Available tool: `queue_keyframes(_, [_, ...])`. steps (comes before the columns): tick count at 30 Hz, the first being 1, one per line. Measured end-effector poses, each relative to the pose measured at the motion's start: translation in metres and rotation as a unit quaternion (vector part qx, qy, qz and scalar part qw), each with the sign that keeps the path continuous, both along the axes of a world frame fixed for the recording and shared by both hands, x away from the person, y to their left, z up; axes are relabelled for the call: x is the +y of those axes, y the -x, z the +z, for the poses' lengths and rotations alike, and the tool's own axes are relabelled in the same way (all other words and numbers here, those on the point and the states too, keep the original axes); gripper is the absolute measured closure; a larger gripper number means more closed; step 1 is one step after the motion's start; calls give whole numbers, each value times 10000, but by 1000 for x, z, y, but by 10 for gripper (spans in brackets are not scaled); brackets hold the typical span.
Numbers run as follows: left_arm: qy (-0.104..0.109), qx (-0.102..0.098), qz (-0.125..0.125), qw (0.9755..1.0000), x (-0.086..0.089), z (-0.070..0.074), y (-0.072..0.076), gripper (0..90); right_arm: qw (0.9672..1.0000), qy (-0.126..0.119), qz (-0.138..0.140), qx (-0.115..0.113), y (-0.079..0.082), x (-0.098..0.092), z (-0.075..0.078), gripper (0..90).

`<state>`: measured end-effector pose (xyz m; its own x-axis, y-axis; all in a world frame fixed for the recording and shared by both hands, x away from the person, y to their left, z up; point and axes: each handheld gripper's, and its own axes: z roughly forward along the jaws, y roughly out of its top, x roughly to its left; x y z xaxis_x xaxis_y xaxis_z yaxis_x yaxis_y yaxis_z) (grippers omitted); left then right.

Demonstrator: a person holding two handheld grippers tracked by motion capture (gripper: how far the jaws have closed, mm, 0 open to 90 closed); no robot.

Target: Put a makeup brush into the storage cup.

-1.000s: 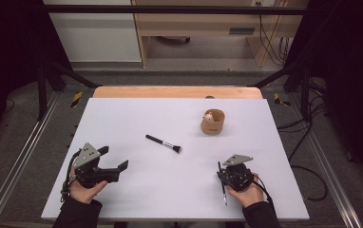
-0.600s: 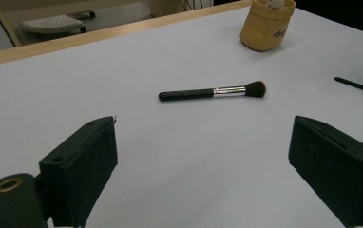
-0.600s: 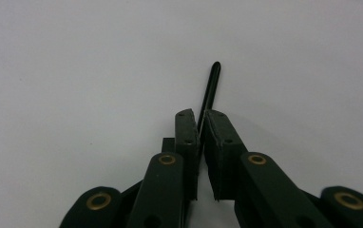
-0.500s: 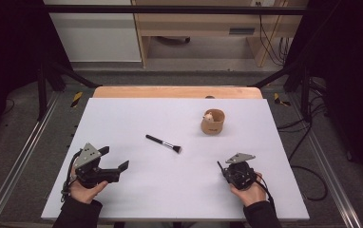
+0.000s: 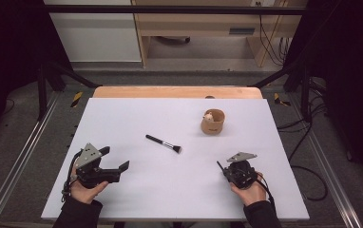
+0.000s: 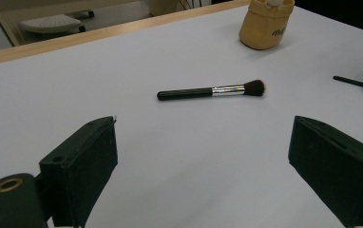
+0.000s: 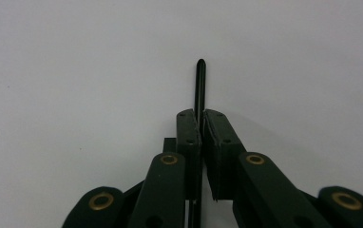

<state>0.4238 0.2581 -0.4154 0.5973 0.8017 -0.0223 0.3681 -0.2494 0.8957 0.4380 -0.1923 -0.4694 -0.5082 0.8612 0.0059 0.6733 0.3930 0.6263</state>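
Observation:
A black-handled makeup brush [image 5: 163, 143] with a silver collar lies flat mid-table; the left gripper view has the brush [image 6: 211, 90] straight ahead. A tan pot [image 5: 213, 121] stands upright behind it to the right, with something pale inside. My left gripper [image 5: 116, 157] rests at the front left, open and holding nothing, its jaws wide apart [image 6: 203, 156]. My right gripper [image 5: 226, 171] at the front right is shut on a thin black stick [image 7: 200, 80], whose rounded end pokes out past the fingertips [image 7: 201, 114]. That stick's tip [image 6: 349, 81] shows at the right edge of the left gripper view.
The white tabletop [image 5: 170, 199] has a wooden strip [image 5: 170, 91] along its far edge. Metal rails run down both sides, with cables on the floor at the right. A pale cabinet stands beyond the table.
The right hand has turned a little in place. A long stretch of the black stick showed beside the gripper earlier; now just its tip sticks out. The left gripper has not moved.

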Motion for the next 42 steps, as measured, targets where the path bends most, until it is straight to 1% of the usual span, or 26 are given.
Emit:
queue_keyframes(2, [-24,3,-11,10000,0,0,0,85,9999,17,140,-60,-1,-1,-1,853])
queue_keyframes(3, [-26,7,-13,10000,0,0,0,85,9996,-18,254,-75,-2,-2,-1,853])
queue_keyframes(4, [-26,7,-15,10000,0,0,0,85,9995,-118,283,-13,-2,-1,-2,852])
queue_keyframes(5, [-29,7,-18,10000,0,0,0,85,9992,-90,376,-75,-2,-1,-2,851])
queue_keyframes(6, [-27,6,-19,10000,0,0,0,85,9991,-52,410,-106,-2,0,-2,850])
queue_keyframes(8, [-31,9,-22,10000,0,0,0,85,9991,-74,409,-115,-2,0,-3,847])
queue_keyframes(9, [-37,10,-24,10000,0,0,0,85,9993,-94,367,-77,-2,1,-2,836])
queue_keyframes(10, [-35,12,-27,10000,0,0,0,85,9990,-114,418,-84,-2,0,-2,810])
queue_keyframes(11, [-38,8,-31,10000,0,0,0,85,9992,-90,392,-88,-2,1,-2,767])
queue_keyframes(12, [-43,5,-36,10000,-1,0,0,85,9991,-31,385,-143,-1,1,-2,740])
queue_keyframes(15, [-42,16,-44,10000,-1,0,0,85,9989,2,413,-217,-2,0,0,677])
queue_keyframes(16, [-32,18,-45,10000,-1,0,0,85,9992,-54,372,-165,-1,0,1,663])
queue_keyframes(17, [-24,23,-49,10000,-1,0,0,85,9989,-38,431,-169,-2,-2,3,640])
queue_keyframes(18, [-24,25,-51,10000,-1,0,0,85,9992,-9,396,-109,-2,-2,6,626])
queue_keyframes(20, [-31,27,-52,10000,0,-1,0,85,9991,51,415,-99,-2,-3,12,601])
queue_keyframes(21, [-15,31,-51,10000,0,0,-1,85,9992,12,405,-40,-2,-3,15,588])
queue_keyframes(23, [-14,34,-55,10000,0,0,0,85,9992,41,401,58,-2,-4,19,552])
queue_keyframes(27, [-27,27,-67,10000,-1,0,0,85,9986,219,439,198,-3,-4,22,531])
queue_keyframes(28, [-29,28,-69,10000,-1,0,0,85,9981,277,483,256,-3,-4,22,531])
queue_keyframes(30, [-24,32,-69,10000,-1,0,0,85,9974,366,475,391,-4,-3,24,533])
queue_keyframes(32, [-24,32,-68,10000,-1,0,0,85,9965,467,535,450,-5,-2,25,552])
queue_keyframes(35, [-24,32,-68,10000,-1,1,0,85,9950,516,585,627,-5,0,28,591])
queue_keyframes(37, [-26,30,-70,10000,-1,1,0,84,9942,536,621,697,-6,0,27,615])
queue_keyframes(40, [-42,37,-72,10000,-1,0,0,85,9921,648,652,851,-7,1,24,639])
queue_keyframes(41, [-42,37,-72,10000,-1,0,0,85,9921,648,652,851,-7,1,24,639])
queue_keyframes(42, [-45,42,-75,10000,-1,0,0,85,9912,689,678,905,-7,1,22,657])
